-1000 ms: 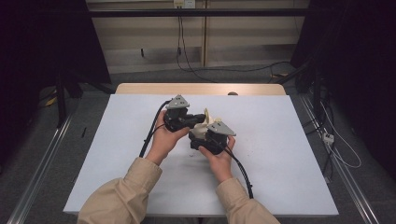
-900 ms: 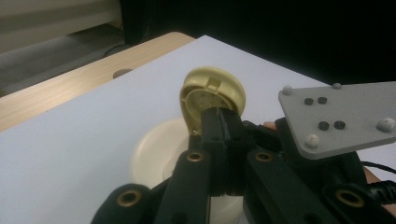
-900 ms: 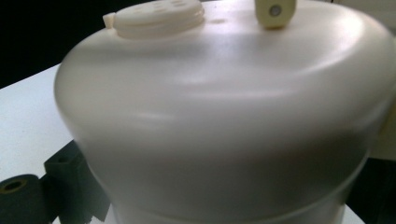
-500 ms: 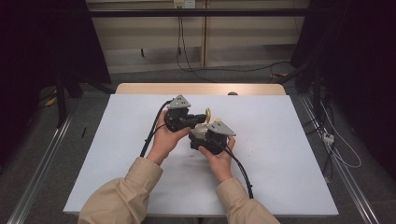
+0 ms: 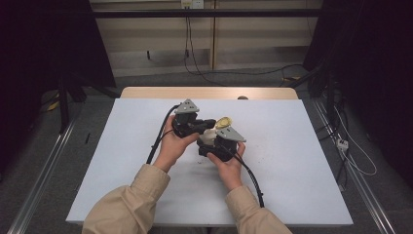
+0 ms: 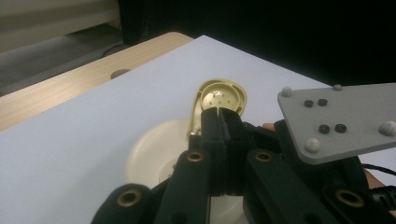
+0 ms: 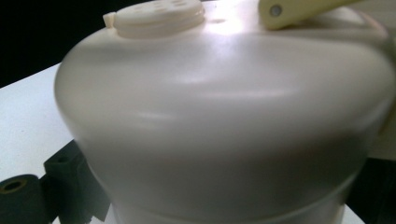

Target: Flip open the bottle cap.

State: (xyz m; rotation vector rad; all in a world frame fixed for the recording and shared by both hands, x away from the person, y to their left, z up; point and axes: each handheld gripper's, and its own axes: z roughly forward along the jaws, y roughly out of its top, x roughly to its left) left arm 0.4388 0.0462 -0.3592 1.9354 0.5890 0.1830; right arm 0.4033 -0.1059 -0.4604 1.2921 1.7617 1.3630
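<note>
While the cream bottle [image 7: 224, 126] stands upright above the bench [image 5: 302, 146], spout up, the left claw [image 6: 219, 122] is pinched tight on its flipped-open lid [image 6: 219, 95]; the right claw's [image 5: 214, 146] opening is hidden behind the bottle.

I see the shaker [image 5: 210, 138] near the table [image 5: 302, 161] centre, its lid [image 5: 223, 121] above it, between both grippers.
</note>
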